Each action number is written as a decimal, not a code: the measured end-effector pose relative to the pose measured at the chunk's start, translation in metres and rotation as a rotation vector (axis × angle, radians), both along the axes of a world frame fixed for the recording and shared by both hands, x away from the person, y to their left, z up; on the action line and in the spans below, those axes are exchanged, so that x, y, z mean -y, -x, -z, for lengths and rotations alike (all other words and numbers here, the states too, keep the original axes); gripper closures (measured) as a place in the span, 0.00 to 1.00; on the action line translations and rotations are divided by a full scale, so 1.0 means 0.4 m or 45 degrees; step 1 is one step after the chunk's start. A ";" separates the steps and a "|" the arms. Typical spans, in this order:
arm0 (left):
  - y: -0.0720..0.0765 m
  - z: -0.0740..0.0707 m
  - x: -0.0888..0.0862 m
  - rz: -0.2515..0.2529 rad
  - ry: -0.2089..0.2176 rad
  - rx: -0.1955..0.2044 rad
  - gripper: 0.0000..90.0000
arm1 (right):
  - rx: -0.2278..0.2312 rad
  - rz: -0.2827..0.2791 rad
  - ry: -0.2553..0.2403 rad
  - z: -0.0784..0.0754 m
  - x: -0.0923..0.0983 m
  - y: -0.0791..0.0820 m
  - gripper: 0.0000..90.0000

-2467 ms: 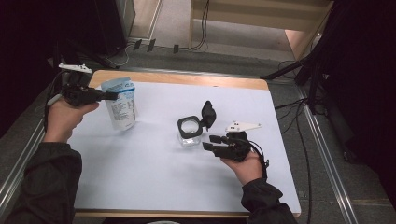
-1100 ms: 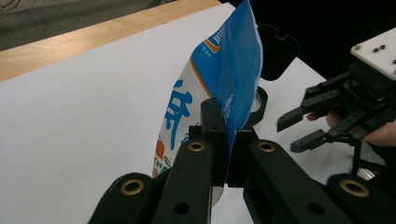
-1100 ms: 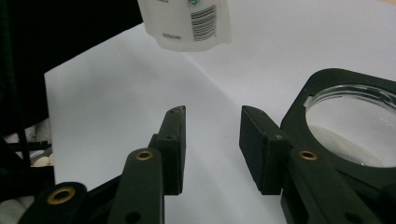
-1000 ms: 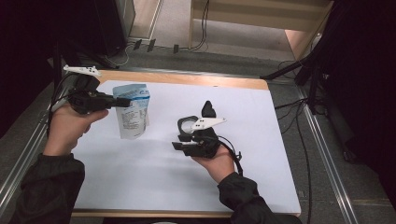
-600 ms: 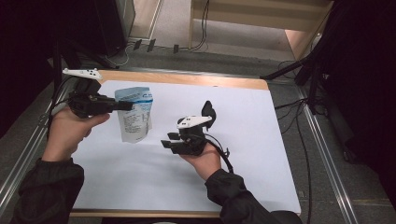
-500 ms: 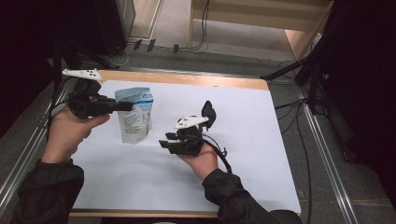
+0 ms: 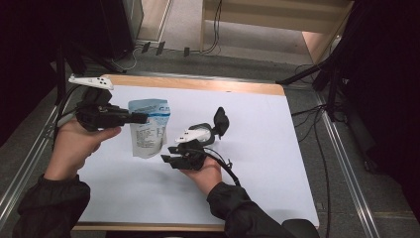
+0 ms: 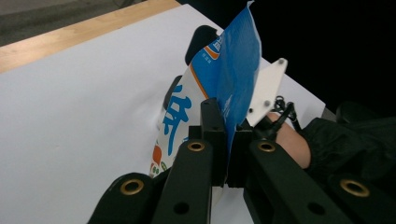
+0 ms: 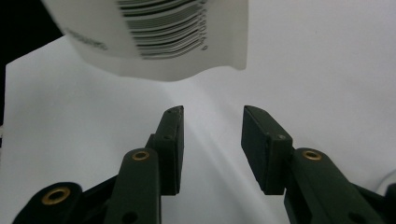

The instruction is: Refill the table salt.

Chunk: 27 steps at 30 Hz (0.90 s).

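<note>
A blue-and-white pouch (image 7: 147, 135) hangs a little above the white table top, pinched at its upper edge by my left gripper (image 7: 140, 118), which is shut on it. In the left gripper view the pouch (image 8: 224, 79) rises from between the jaws of the left gripper (image 8: 224, 144). My right gripper (image 7: 169, 154) is open just right of the pouch's lower end, pointing at it. The right gripper view has the pouch's barcoded bottom (image 9: 159, 37) just beyond the spread right gripper (image 9: 212, 135), with nothing between the pads.
A small clear jar (image 7: 202, 132) with a black flip lid (image 7: 221, 121) standing up sits on the white table cover (image 7: 277, 163) behind the right hand. The wooden table edge (image 7: 223, 85) runs along the far side. Cables lie on the floor beyond.
The right hand has moved left and down from beside the jar to the pouch's lower end. The left hand has shifted the pouch slightly toward the middle.
</note>
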<state>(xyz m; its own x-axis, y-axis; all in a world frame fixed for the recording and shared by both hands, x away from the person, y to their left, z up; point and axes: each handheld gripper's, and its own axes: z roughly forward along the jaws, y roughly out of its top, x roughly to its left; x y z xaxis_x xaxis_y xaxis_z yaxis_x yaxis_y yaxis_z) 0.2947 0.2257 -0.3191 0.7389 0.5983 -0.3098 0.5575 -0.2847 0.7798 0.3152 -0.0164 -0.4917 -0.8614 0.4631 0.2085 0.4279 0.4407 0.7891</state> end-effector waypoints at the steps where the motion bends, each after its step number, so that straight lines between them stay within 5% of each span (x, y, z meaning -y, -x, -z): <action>1: 0.002 -0.002 0.003 0.002 -0.003 -0.006 1.00 | 0.000 0.002 -0.002 0.003 -0.002 -0.001 0.68; 17: 0.011 -0.008 0.045 0.077 0.051 -0.044 1.00 | 0.028 0.026 -0.011 0.027 -0.019 0.001 0.68; 27: -0.011 0.009 0.052 0.033 0.004 -0.049 1.00 | 0.073 -0.009 -0.035 0.017 -0.019 0.020 0.68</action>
